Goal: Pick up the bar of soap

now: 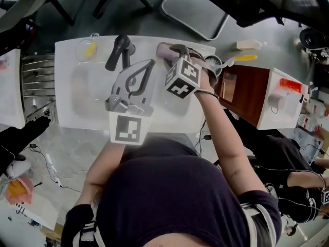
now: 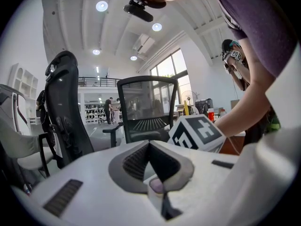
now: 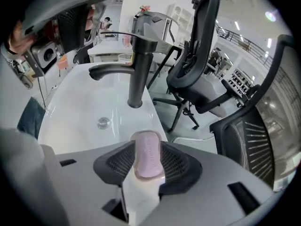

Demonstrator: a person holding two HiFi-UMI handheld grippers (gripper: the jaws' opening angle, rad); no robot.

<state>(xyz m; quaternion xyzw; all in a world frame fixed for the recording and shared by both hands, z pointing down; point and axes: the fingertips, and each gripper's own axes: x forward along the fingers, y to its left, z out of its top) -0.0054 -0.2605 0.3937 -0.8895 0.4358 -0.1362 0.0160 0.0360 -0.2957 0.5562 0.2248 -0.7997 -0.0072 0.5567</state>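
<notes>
Pink soap bar [image 3: 148, 160] (just one)

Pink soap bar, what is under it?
The pink oval soap bar lies on the rim of the white sink, between the right gripper's dark jaws. The spot directly beneath is covered by the soap, so nothing there shows.
</notes>
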